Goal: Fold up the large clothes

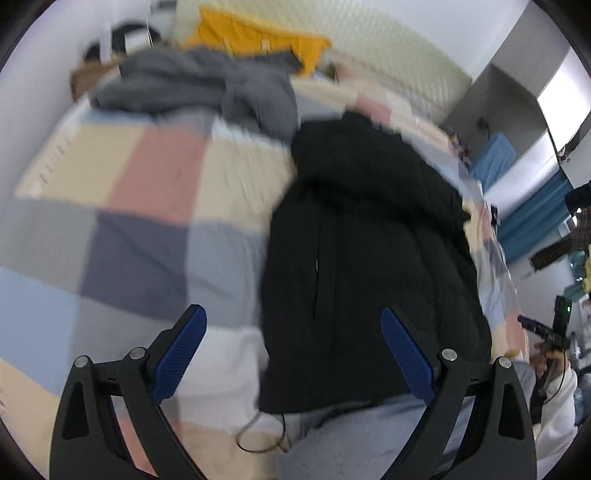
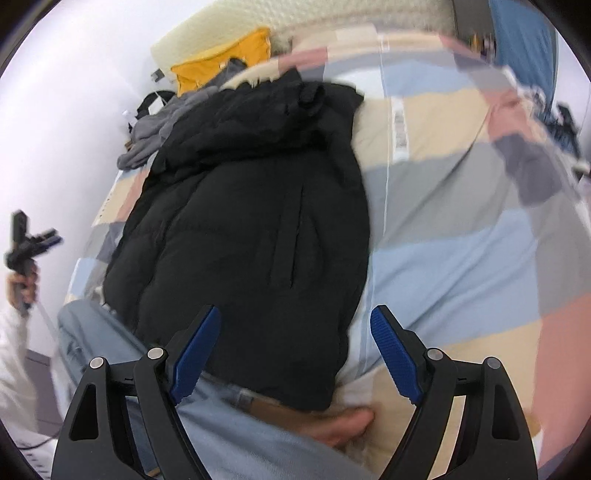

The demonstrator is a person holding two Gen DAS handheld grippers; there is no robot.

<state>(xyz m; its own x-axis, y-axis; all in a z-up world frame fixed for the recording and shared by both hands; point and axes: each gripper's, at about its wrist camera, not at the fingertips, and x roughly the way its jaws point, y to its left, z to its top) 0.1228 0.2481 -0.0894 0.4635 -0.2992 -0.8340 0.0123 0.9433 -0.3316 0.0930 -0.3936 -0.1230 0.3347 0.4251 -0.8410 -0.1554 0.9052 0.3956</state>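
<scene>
Black padded jacket [image 1: 369, 240] lies folded on the bed's checked bedspread [image 1: 147, 192], its near hem over the person's knee in pale jeans [image 2: 110, 332]. Left tongs [image 1: 291, 350] wide apart, nothing between the pads, hovering above the jacket's near edge. Right tongs [image 2: 295, 350] likewise wide and empty, over the hem. Grey garment [image 1: 207, 85] and yellow garment [image 1: 255, 33] lie heaped beyond, near the pillow [image 1: 388, 48].

checked bedspread [image 1: 147, 192] blurred, grey garment [image 1: 207, 85] smeared
</scene>
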